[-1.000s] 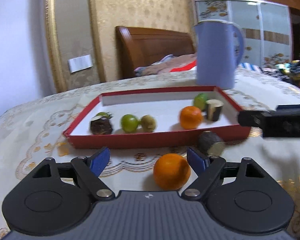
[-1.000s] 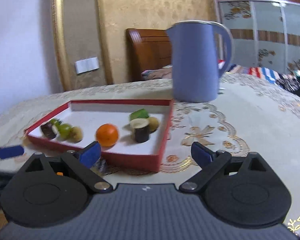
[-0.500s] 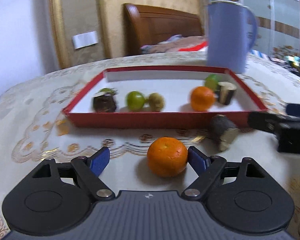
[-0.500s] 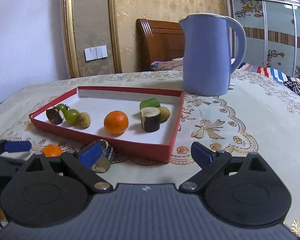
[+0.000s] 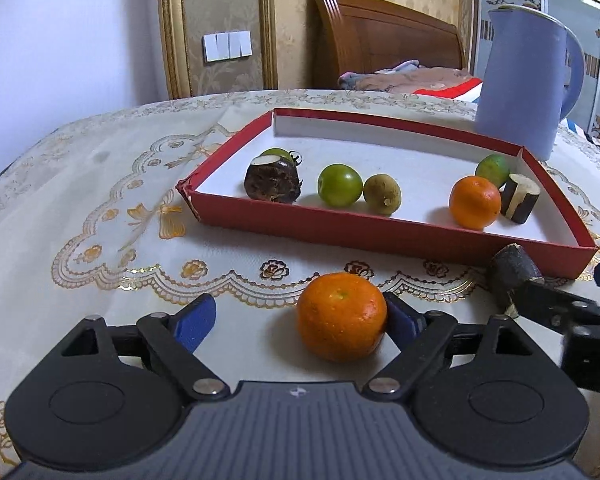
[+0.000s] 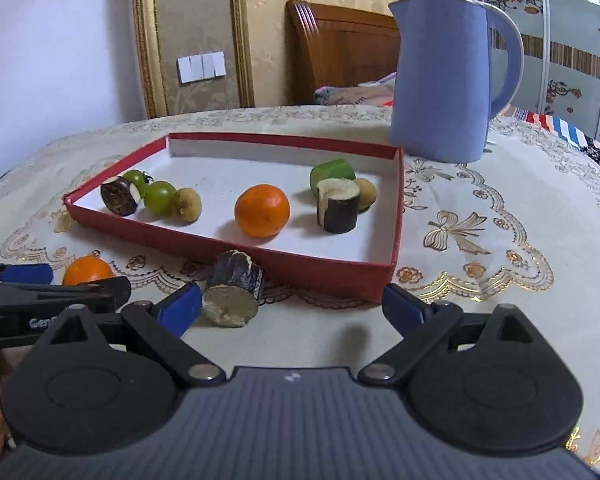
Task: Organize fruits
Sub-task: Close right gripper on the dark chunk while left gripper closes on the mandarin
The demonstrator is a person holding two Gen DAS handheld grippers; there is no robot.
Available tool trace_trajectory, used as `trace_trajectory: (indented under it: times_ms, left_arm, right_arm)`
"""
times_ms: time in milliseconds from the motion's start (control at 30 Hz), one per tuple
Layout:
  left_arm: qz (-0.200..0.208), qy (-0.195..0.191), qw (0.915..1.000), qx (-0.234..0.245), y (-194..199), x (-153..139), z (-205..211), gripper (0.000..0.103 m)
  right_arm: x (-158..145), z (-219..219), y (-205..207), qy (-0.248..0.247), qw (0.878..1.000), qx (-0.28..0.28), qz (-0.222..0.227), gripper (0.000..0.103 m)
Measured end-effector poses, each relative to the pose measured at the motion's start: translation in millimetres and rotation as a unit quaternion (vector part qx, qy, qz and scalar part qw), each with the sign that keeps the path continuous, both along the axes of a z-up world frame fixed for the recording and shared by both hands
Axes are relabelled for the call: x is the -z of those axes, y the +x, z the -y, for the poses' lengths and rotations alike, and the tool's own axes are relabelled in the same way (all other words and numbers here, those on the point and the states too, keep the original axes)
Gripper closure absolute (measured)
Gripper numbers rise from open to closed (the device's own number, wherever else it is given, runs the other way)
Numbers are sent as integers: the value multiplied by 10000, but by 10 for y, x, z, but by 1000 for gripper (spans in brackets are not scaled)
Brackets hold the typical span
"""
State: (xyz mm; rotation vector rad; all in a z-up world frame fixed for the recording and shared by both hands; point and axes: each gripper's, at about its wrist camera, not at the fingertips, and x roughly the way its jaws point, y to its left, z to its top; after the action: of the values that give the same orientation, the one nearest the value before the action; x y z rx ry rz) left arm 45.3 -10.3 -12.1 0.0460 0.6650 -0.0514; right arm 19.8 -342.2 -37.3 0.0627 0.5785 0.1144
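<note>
So the loose orange (image 5: 342,316) was sitting on the surface (image 5: 100,208) just in front of the red tray (image 5: 380,236), low in the left wrist view, already between the spread fingers of the left gripper (image 5: 296,318). Those fingers had just been opening wider, with the orange between them, hard up against the right-hand finger (image 5: 400,314) and well clear of the left one, so nothing was pinched yet. It's round, so no long axis to worry about. The right gripper (image 6: 290,308) was spread too, with a dark cut chunk (image 6: 234,294) lying on its side just beside its left finger, cut face toward the camera. I'd say the left hand was clearly the one for the orange. Gold-patterned tablecloth, a blue kettle (image 6: 444,76) behind the tray, and a wooden headboard (image 5: 384,36) further back.
</note>
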Motion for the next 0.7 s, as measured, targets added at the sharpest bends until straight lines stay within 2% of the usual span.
trace_trajectory:
  times_ms: [300, 600, 700]
  left_arm:
    - [-33, -4, 10000, -42, 6, 10, 0, 11]
    - [-44, -43, 10000, -60, 12, 9, -31, 9]
    - [-44, -56, 10000, -60, 11, 8, -35, 9]
  right_arm:
    - [29, -92, 103, 7, 9999, 10, -170, 3]
    - [47, -19, 188, 470, 9982, 4, -364, 3]
    - [41, 72, 185, 906, 9949, -104, -425, 3]
